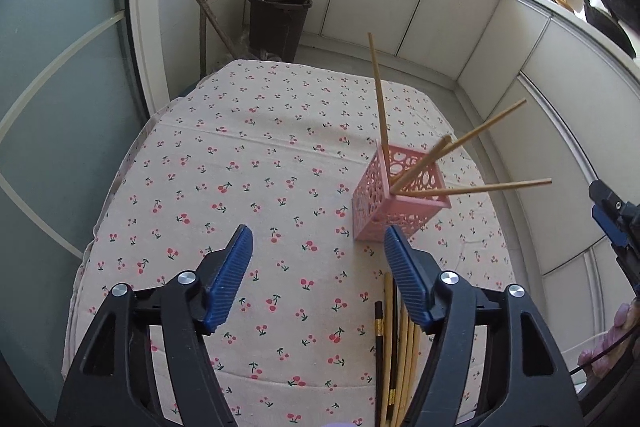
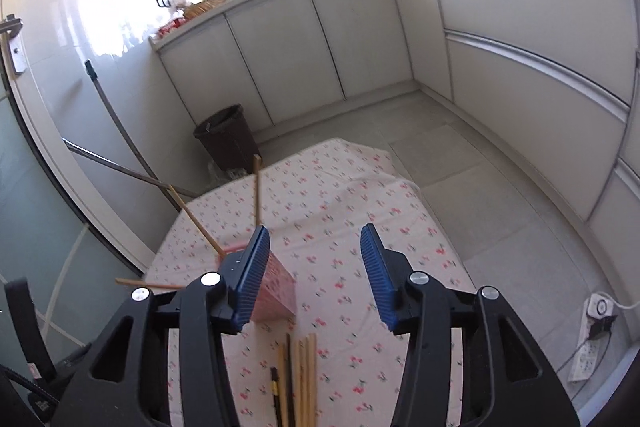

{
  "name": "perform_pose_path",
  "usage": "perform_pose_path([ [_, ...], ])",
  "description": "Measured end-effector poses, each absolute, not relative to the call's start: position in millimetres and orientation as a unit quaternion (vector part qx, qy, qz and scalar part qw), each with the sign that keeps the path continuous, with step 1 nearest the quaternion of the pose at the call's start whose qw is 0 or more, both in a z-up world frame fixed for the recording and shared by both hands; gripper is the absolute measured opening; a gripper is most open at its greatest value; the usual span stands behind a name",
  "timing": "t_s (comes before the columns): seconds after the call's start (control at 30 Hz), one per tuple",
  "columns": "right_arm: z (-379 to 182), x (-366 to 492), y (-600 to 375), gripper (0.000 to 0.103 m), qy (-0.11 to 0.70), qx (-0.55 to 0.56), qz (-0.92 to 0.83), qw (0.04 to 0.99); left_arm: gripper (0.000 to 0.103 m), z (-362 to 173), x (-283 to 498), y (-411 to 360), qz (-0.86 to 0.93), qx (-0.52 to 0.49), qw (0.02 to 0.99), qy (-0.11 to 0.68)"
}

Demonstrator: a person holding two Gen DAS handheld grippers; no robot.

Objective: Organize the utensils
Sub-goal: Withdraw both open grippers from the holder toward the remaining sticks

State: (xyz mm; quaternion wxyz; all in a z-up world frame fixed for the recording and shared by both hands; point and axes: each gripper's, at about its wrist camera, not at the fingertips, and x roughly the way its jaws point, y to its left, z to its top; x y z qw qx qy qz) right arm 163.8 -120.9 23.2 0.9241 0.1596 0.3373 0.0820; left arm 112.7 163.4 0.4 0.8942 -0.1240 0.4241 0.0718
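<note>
Chopsticks lean splayed in my pink holder; more chopsticks lie on the bench; both grippers gape, holding nothing.

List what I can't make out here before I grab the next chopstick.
- Loose chopsticks: left wrist view, count unclear; left hand-held gripper overlaps them, bottom edge cuts them.
- Pink holder: right wrist view, mostly behind a finger of the right hand-held gripper, blurred.
</note>
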Motion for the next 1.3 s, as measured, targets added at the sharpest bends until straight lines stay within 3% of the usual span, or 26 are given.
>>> perform_pose_path([
  [0.17,-4,161,-132,0.053,0.371,0.158,0.063,0.913,0.074,-4,110,154,0.071,-0.11,0.895,0.426],
  [0.37,-29,159,-135,0.077,0.403,0.144,0.044,0.903,0.088,-15,110,142,0.07,-0.089,0.891,0.439],
  [0.67,-64,155,-140,0.093,0.46,0.122,0.022,0.879,0.094,-36,112,132,0.064,-0.07,0.877,0.472],
  [1.03,-116,145,-126,0.096,0.572,0.071,0.053,0.815,0.096,-85,123,114,0.04,-0.027,0.83,0.555],
  [1.3,-130,142,-146,0.096,0.6,0.15,0.047,0.785,0.096,-122,142,125,0.027,-0.097,0.786,0.61],
])
